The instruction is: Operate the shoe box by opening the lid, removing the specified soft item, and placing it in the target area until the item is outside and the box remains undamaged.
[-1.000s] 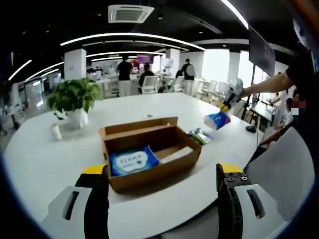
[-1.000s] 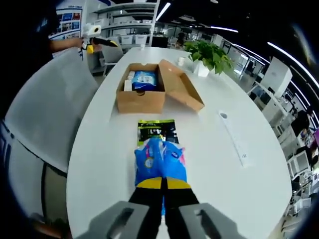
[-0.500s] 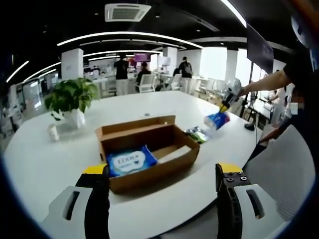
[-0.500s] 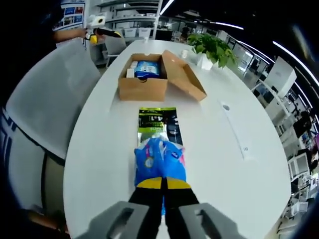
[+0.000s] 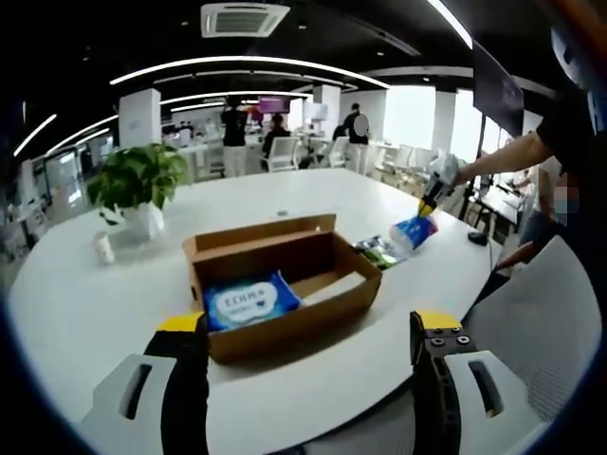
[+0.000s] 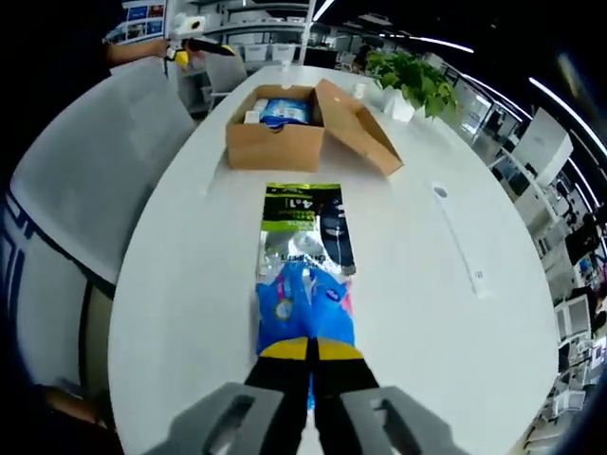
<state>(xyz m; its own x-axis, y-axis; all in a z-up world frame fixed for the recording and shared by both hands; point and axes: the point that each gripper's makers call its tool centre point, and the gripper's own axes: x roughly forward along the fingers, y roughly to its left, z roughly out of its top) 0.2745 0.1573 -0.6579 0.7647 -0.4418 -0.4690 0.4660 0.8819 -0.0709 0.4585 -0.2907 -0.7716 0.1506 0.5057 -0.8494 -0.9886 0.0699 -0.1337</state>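
Shoe box (image 6: 285, 140) sits lid-open beyond the green packet (image 6: 302, 227), while the right hand-held gripper (image 6: 308, 353) pinches the blue soft pack (image 6: 303, 303) above it; a thin-edge grip could slip, and the left hand-held gripper (image 5: 302, 355), jaws apart, offers no support.

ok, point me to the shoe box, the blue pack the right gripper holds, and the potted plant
shoe box (image 5: 294, 330), left gripper view, near cardboard wall
blue pack (image 6: 305, 303), right gripper view, wrapper ahead of the jaws
potted plant (image 5: 133, 182), left gripper view, leaves
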